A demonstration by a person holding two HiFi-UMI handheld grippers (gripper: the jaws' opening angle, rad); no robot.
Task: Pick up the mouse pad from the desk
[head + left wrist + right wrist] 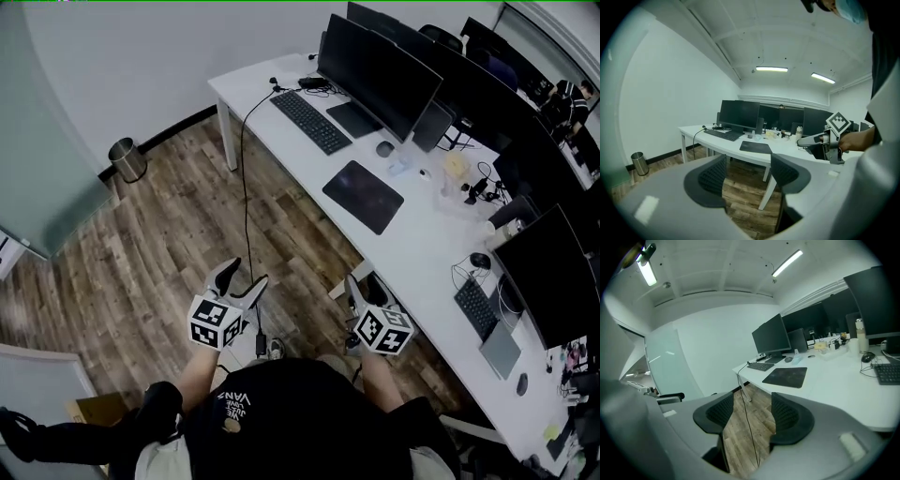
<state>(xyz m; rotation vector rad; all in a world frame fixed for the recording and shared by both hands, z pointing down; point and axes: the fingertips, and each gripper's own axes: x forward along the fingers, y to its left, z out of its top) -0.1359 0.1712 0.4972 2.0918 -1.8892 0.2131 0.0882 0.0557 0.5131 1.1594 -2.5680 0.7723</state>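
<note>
Fingers (787,416) of right gripper (751,411) apart; mouse pad (785,377) beyond, unobstructed

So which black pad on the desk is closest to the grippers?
The big mouse pad, lying by itself near the front edge of the desk. The smaller black pad sits farther back, beside the keyboard.

An office. A long white table (422,234) runs down the right side of the head view, lined with dark monitors (380,70), keyboards (310,121), a mouse pad (363,195) and trailing cables (246,169). At upper left a metal waste bin (127,159) stands on wood-look floor (159,253) beside a frosted glass partition (37,187). Strip lights (771,69) cross the ceiling in the left gripper view.
</note>
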